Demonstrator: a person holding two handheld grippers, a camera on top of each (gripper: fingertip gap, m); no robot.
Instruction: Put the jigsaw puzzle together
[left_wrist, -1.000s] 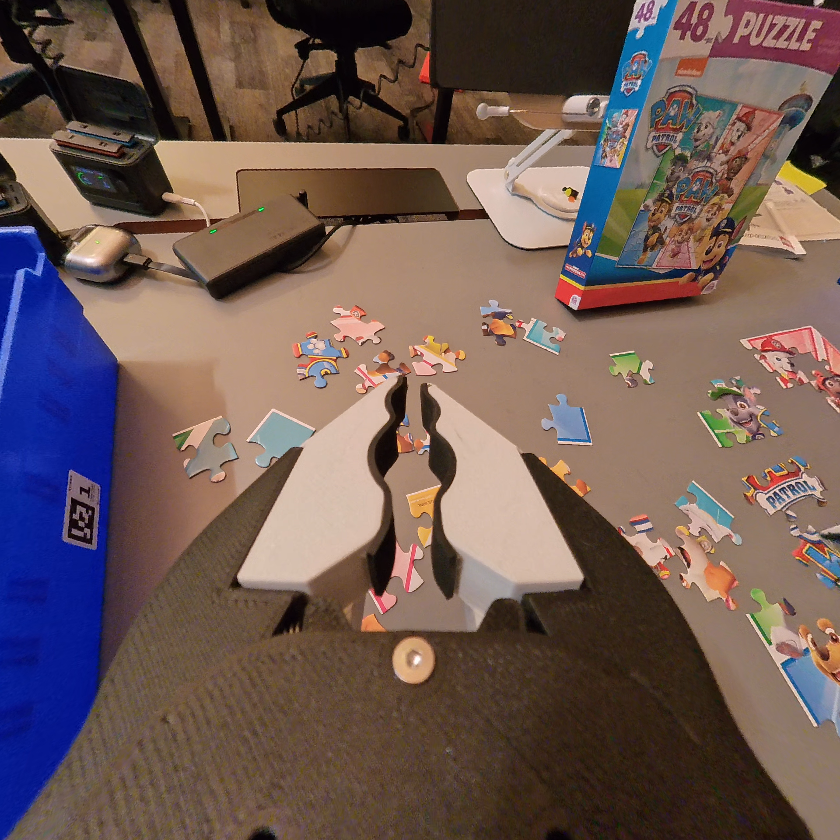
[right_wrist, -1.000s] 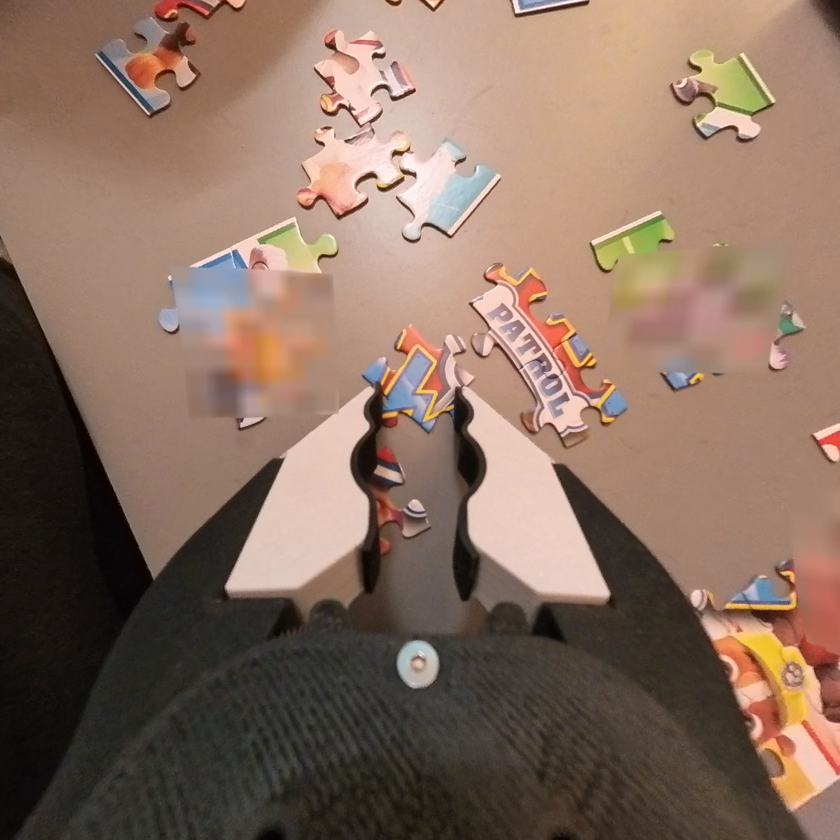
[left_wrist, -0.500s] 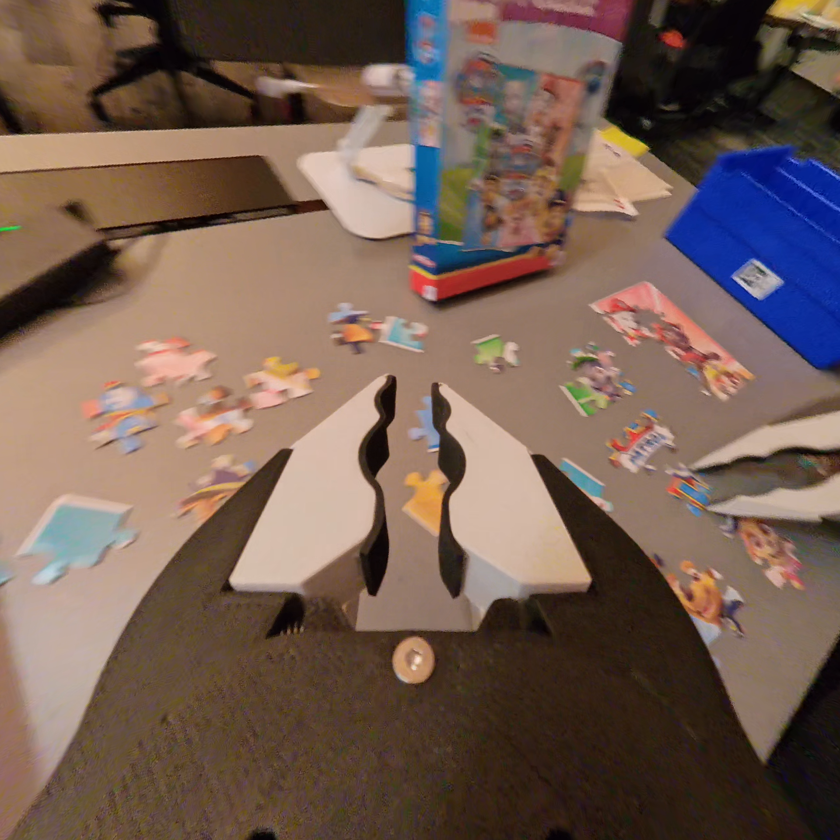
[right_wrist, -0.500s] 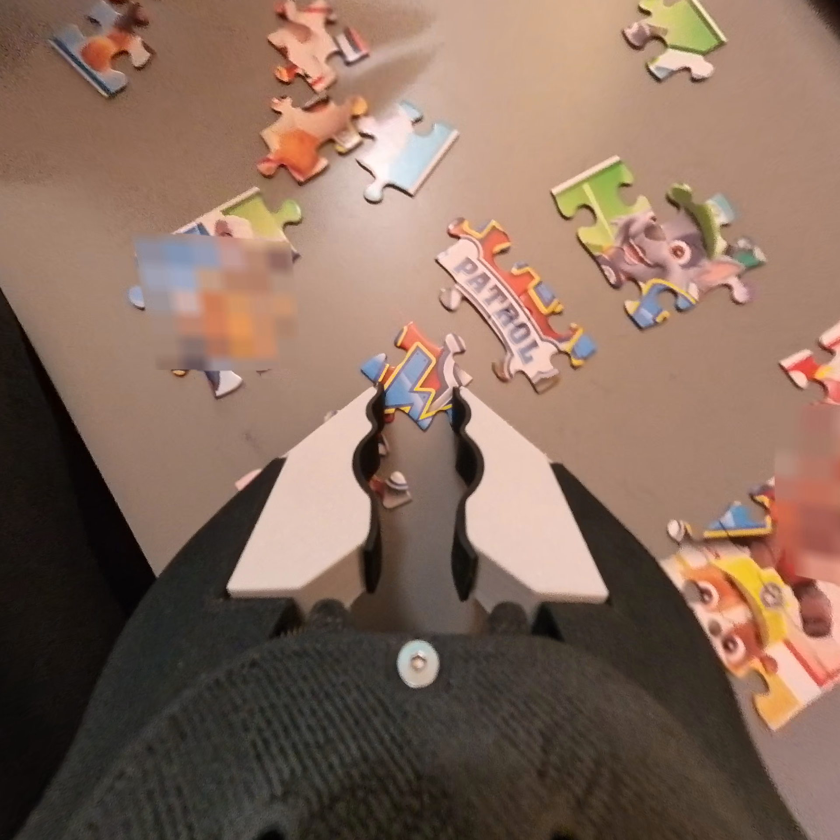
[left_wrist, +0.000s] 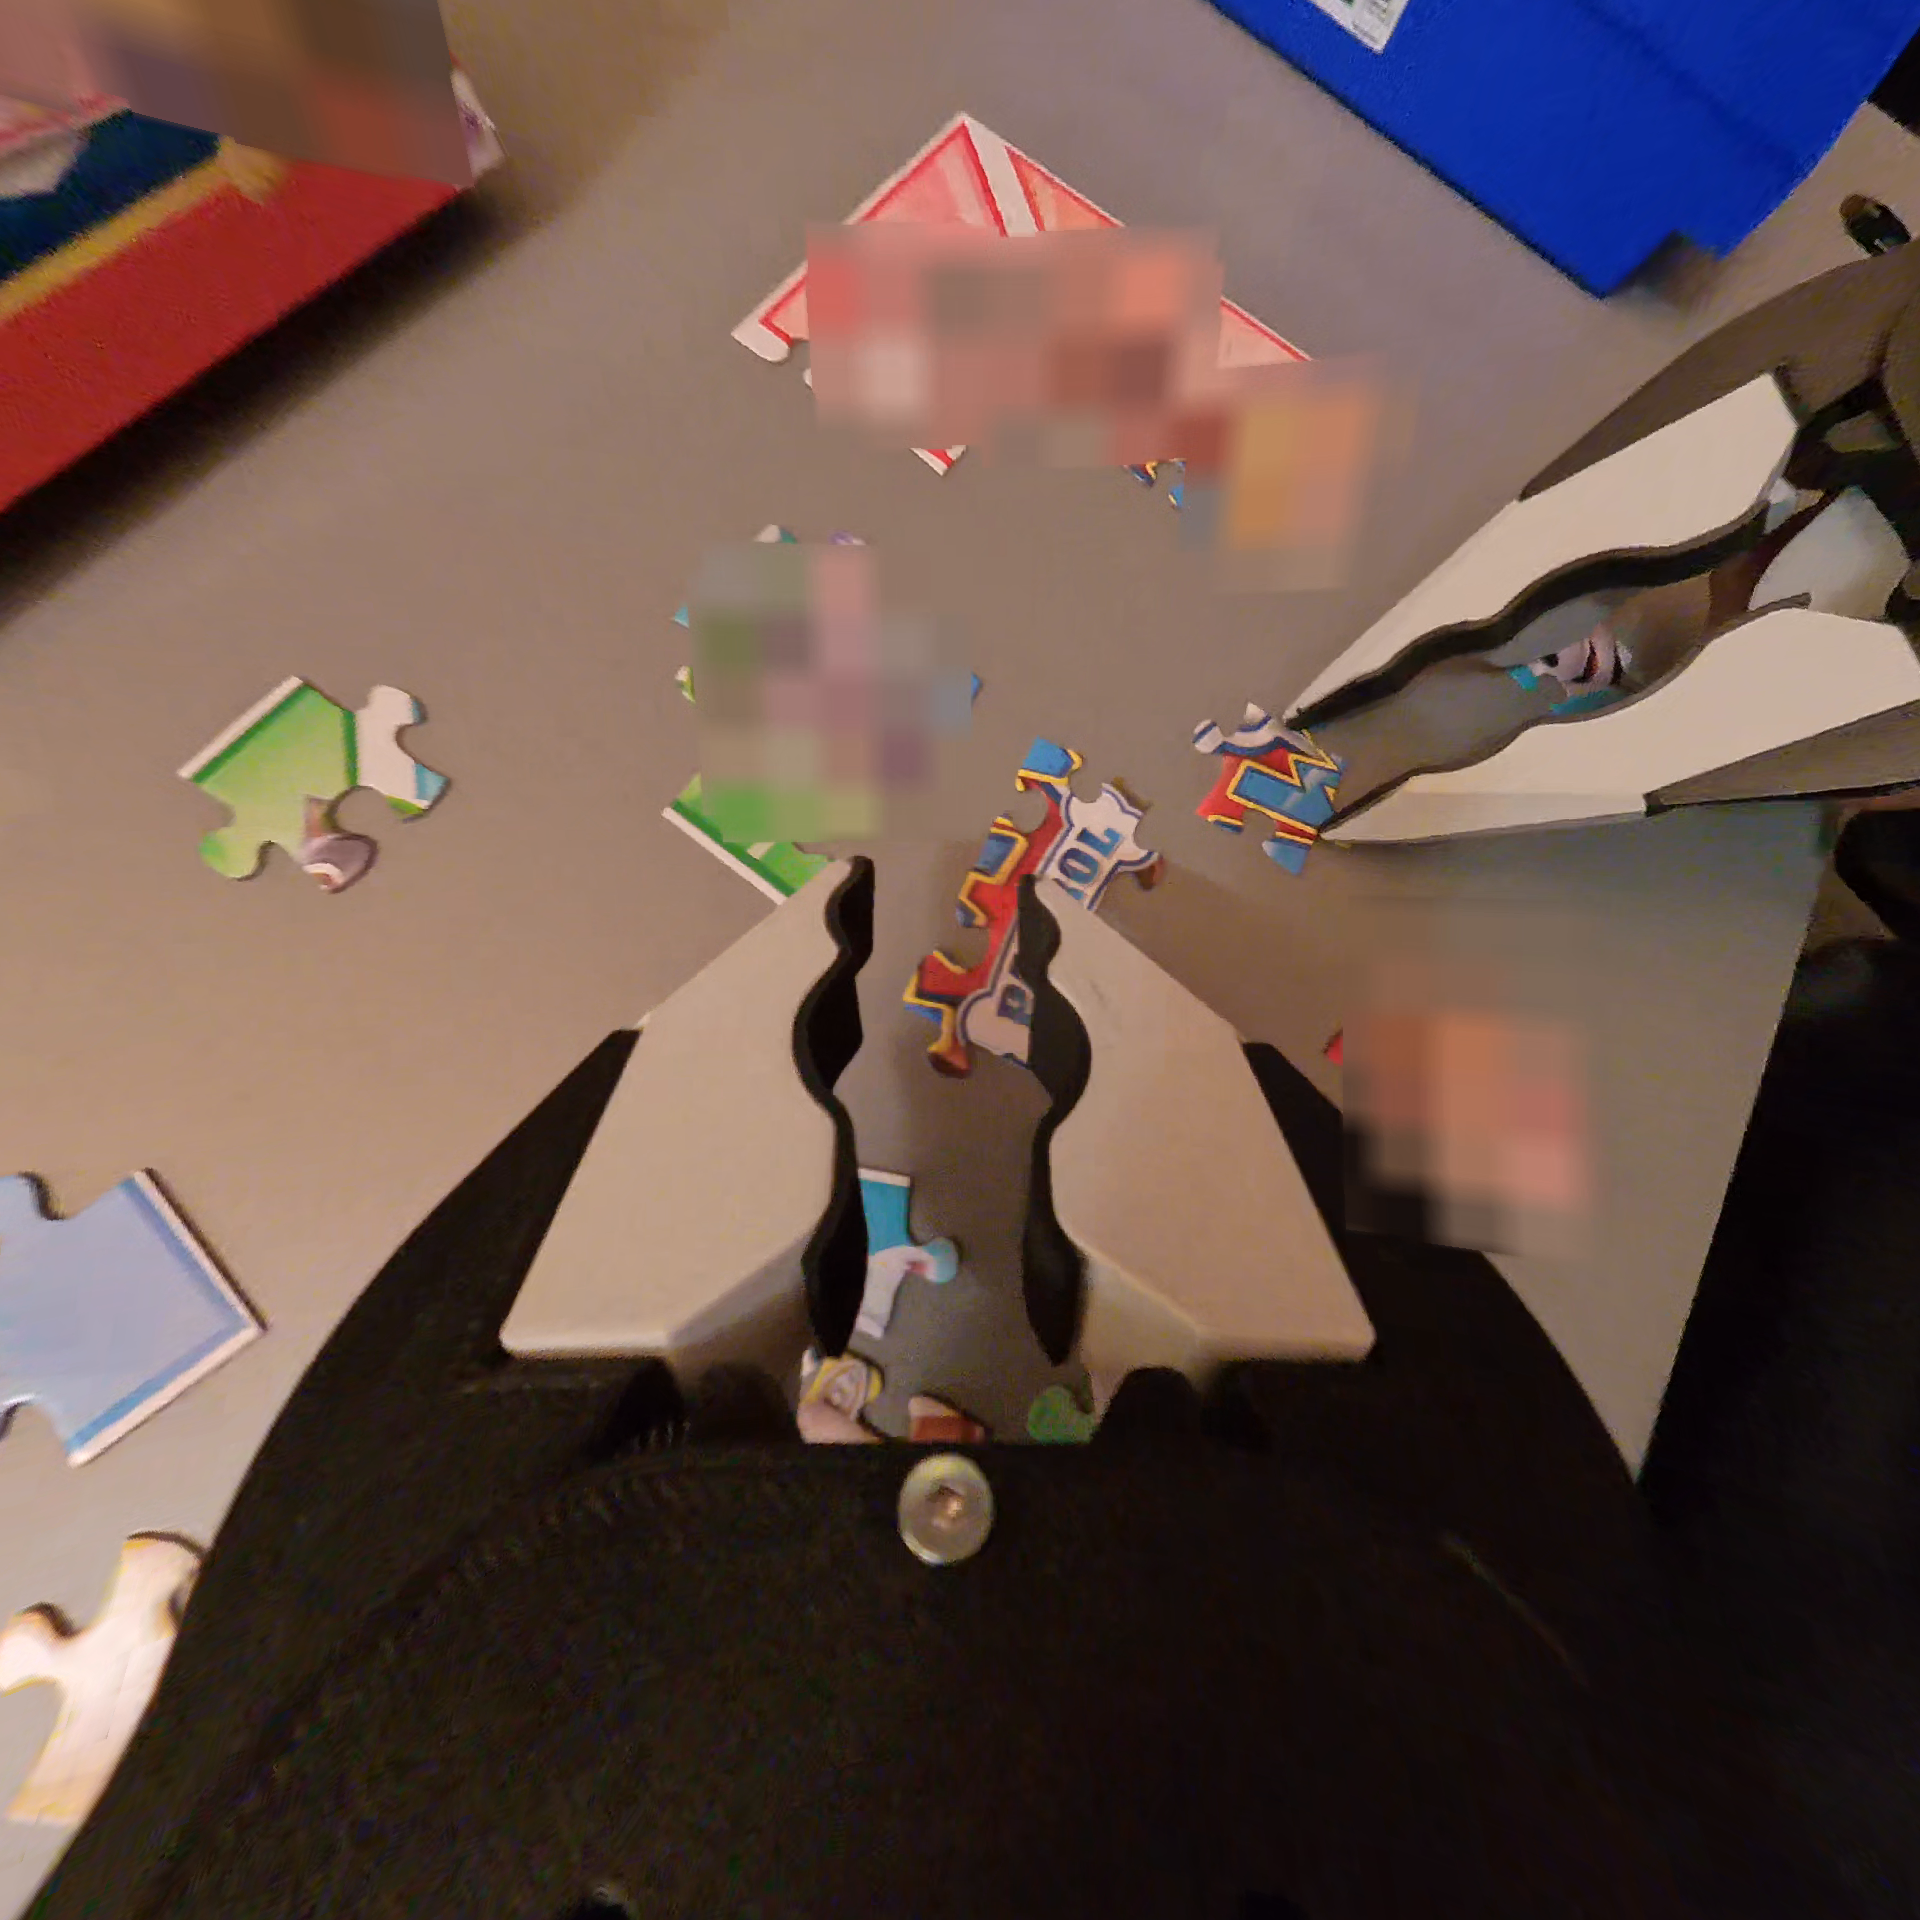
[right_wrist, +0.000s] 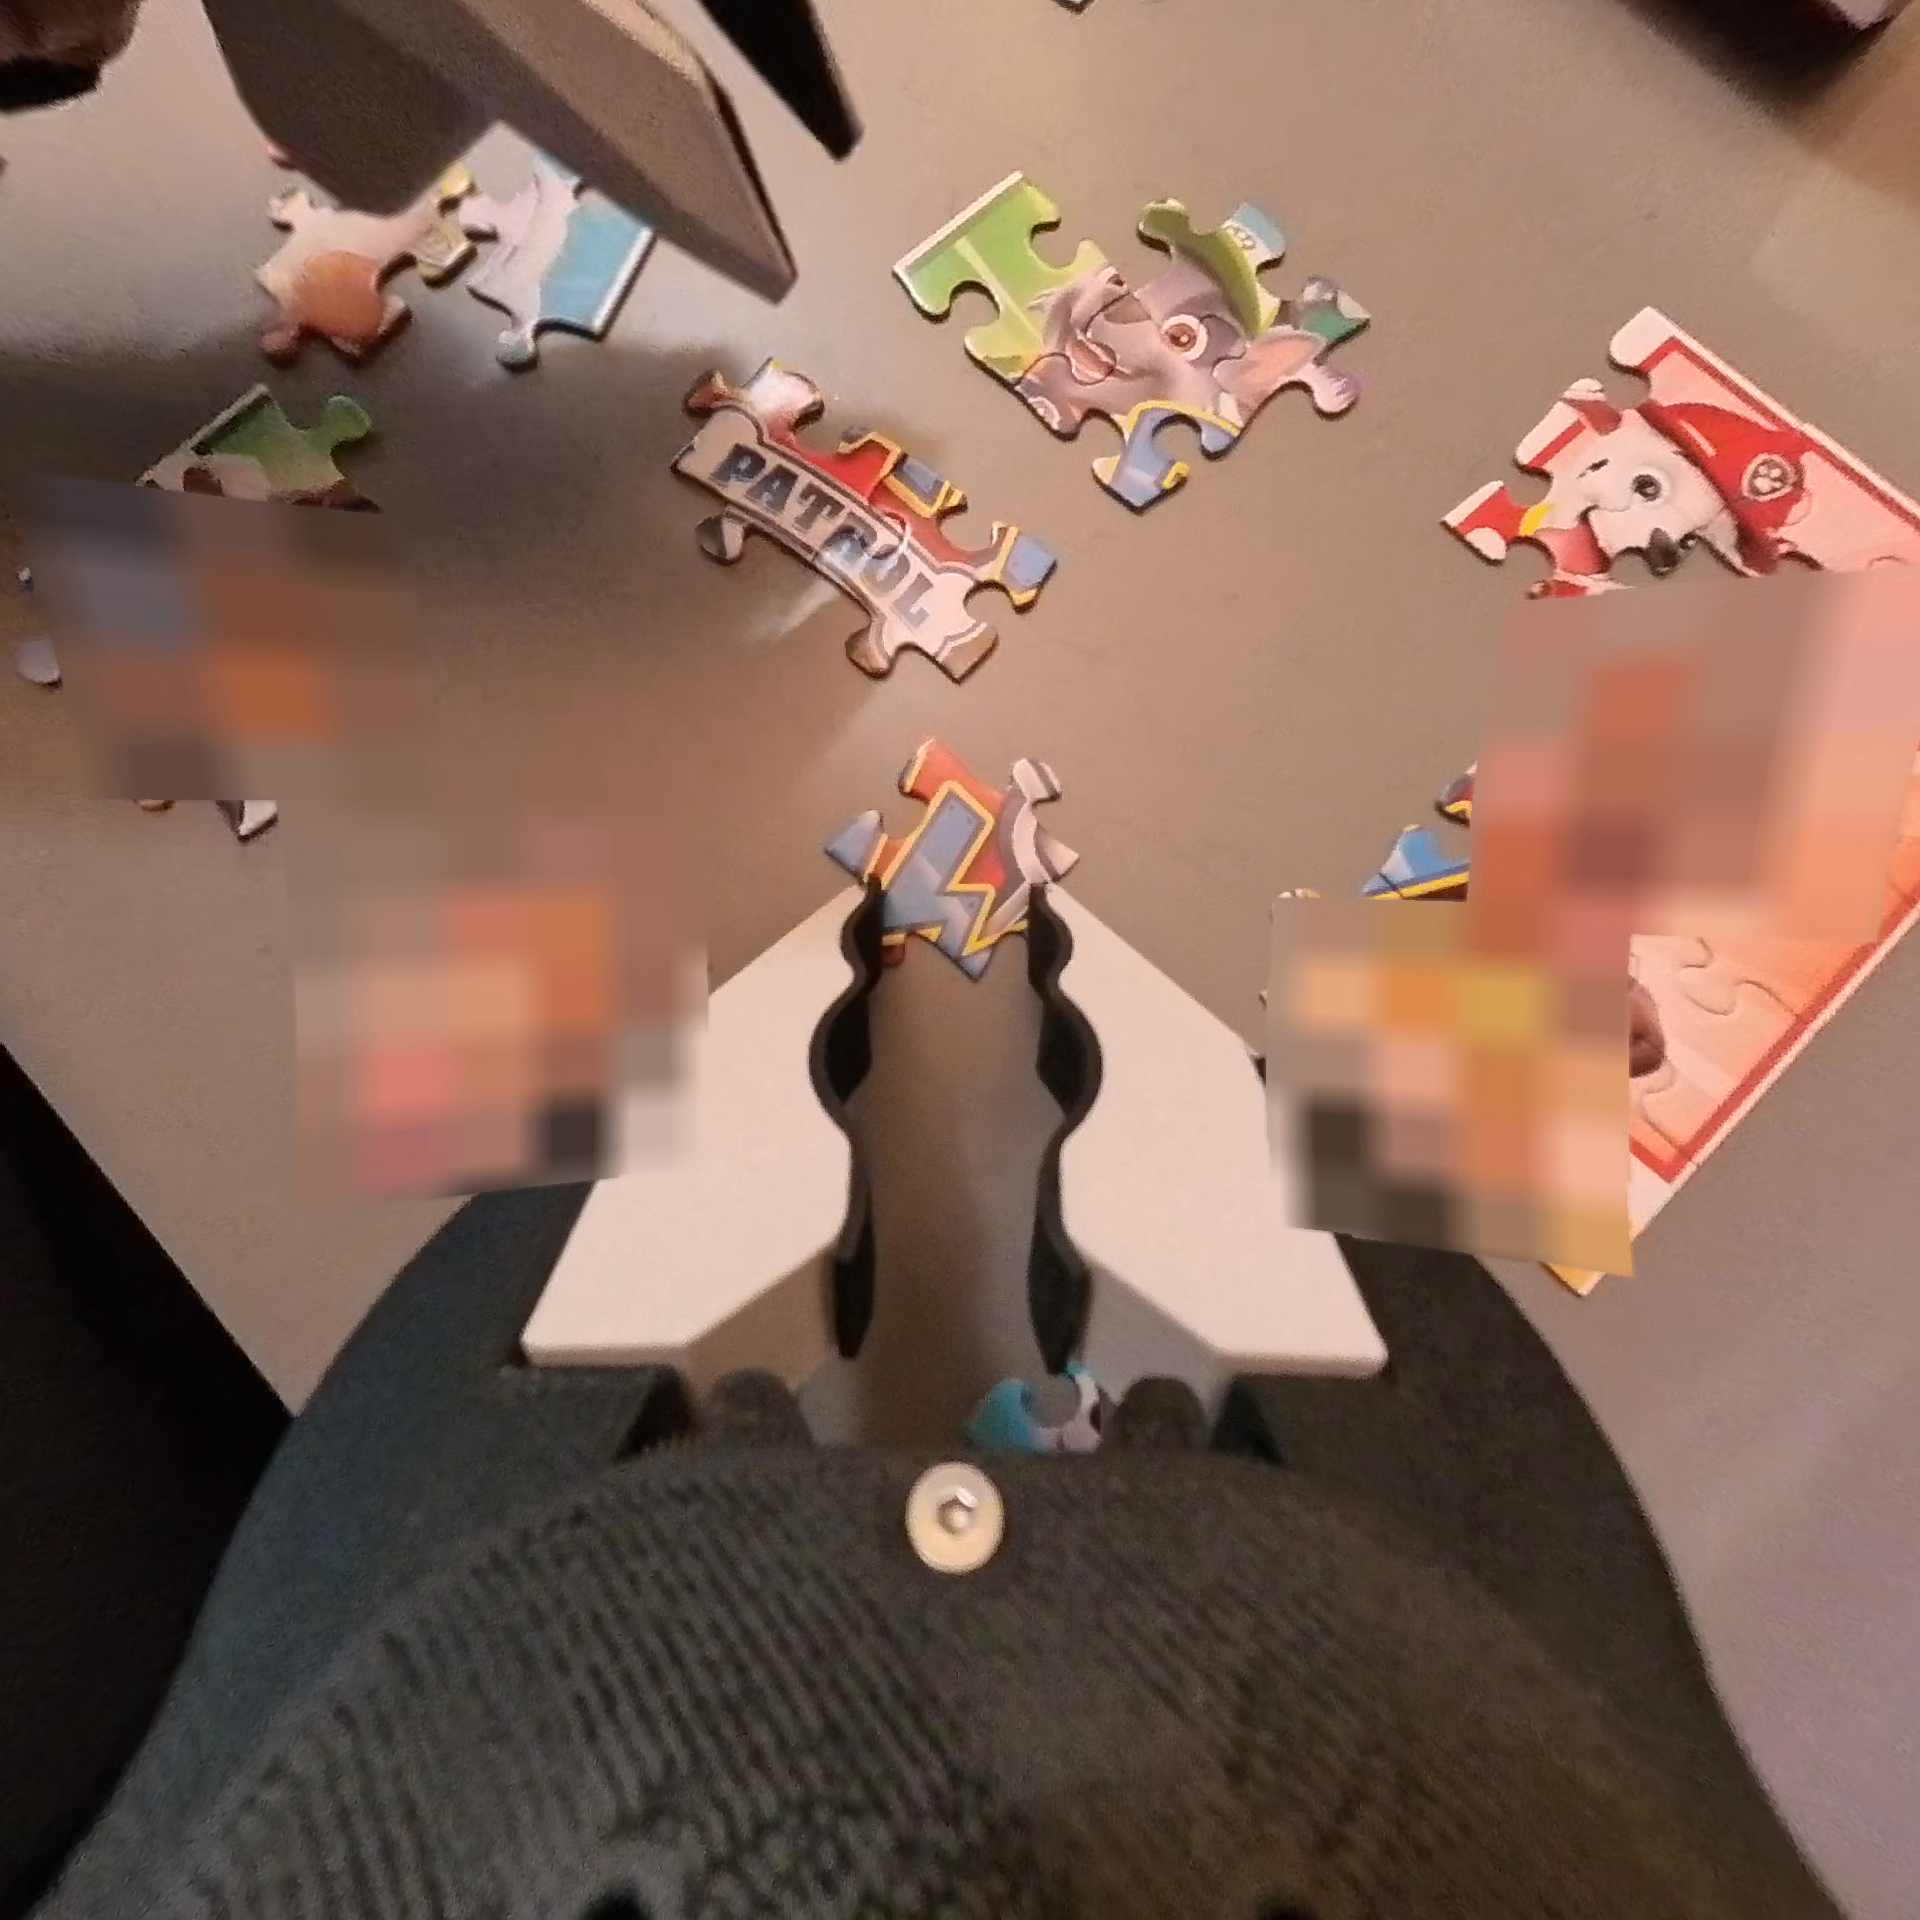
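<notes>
Through my left wrist view, my left gripper (left_wrist: 943, 883) hovers with jaws apart over the lettered banner piece (left_wrist: 1023, 914) on the desk (left_wrist: 468, 582), and through my right wrist view my right gripper (right_wrist: 954, 902) clamps the red-and-blue zigzag piece (right_wrist: 951, 857), most pieces around lying loose, unjoined.

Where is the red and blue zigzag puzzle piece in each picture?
Left wrist view: the zigzag piece is at the right, pinched at the tips of the right gripper.
Right wrist view: the same piece is in the middle, between that gripper's fingers.
Shared landmark: the lettered banner piece lies close by.
</notes>
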